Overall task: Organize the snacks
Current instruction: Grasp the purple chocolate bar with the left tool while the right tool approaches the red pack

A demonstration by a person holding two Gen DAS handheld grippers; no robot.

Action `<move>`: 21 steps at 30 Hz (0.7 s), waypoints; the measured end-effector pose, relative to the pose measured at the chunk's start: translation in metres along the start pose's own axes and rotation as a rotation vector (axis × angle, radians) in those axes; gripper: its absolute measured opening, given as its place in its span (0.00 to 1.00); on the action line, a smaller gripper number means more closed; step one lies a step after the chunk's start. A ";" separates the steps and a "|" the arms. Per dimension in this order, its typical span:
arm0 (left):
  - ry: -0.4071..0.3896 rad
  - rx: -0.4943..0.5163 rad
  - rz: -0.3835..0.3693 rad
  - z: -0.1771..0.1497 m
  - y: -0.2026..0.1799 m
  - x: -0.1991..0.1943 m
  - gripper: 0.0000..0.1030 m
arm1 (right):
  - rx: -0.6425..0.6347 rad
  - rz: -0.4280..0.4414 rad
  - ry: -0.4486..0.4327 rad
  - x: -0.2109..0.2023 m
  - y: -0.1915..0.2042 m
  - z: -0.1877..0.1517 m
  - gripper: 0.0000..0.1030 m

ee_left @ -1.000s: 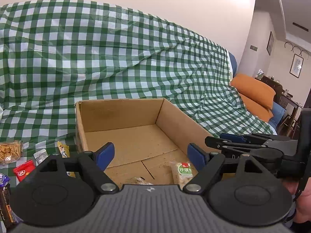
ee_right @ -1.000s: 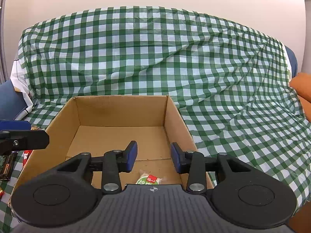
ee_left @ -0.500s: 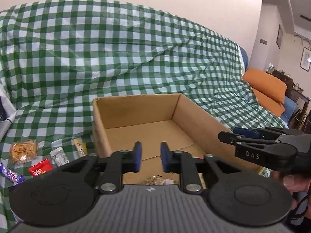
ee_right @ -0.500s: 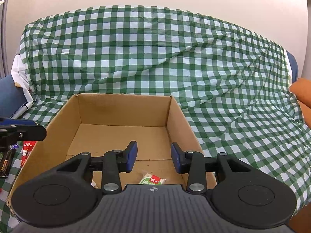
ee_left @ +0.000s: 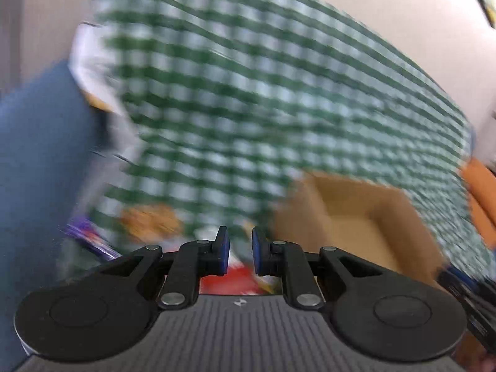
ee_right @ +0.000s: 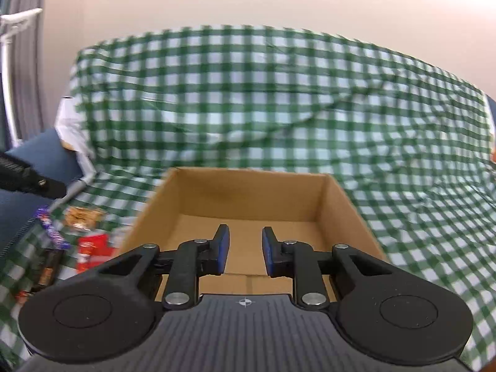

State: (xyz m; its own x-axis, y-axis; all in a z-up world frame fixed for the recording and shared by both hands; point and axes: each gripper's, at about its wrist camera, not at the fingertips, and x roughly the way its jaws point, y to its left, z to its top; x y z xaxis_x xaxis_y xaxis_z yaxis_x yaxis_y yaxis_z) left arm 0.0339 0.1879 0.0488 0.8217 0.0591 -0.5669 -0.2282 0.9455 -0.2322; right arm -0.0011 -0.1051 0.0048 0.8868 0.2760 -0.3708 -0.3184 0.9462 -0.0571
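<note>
Snacks left of box, right tongs over box.

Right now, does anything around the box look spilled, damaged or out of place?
Nothing stands out. The cardboard box sits upright and intact on the checked cloth, with loose snacks lying to its left. The left wrist view is too blurred to check details.

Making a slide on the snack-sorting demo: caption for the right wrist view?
Right gripper, jaws apart and empty, faces the cardboard box on the green checked cloth.
</note>
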 end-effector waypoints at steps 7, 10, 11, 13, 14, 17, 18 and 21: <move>0.042 -0.244 0.113 -0.004 0.076 0.011 0.16 | -0.054 0.093 -0.012 0.005 0.048 0.004 0.23; 0.028 -0.286 0.153 0.001 0.086 0.014 0.16 | -0.061 0.136 -0.030 0.004 0.070 0.005 0.23; 0.024 -0.303 0.169 0.003 0.089 0.015 0.16 | -0.069 0.153 -0.039 0.002 0.080 0.006 0.23; 0.030 -0.345 0.175 0.002 0.097 0.018 0.16 | -0.083 0.185 -0.050 0.001 0.102 0.005 0.23; 0.044 -0.367 0.173 0.001 0.100 0.022 0.16 | -0.088 0.205 -0.049 0.000 0.112 0.004 0.23; 0.086 -0.429 0.164 -0.002 0.106 0.034 0.16 | -0.118 0.267 -0.022 0.008 0.143 -0.001 0.23; 0.095 -0.444 0.164 -0.002 0.108 0.037 0.16 | -0.119 0.289 -0.002 0.014 0.151 -0.003 0.23; 0.117 -0.472 0.172 -0.006 0.114 0.042 0.17 | -0.139 0.312 0.060 0.033 0.175 -0.012 0.23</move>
State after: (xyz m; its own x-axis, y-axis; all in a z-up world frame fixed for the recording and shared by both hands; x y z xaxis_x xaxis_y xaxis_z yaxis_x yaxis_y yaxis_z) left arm 0.0394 0.2967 -0.0060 0.6936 0.1389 -0.7068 -0.5881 0.6759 -0.4443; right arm -0.0310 0.0674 -0.0286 0.7198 0.5339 -0.4437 -0.6172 0.7847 -0.0570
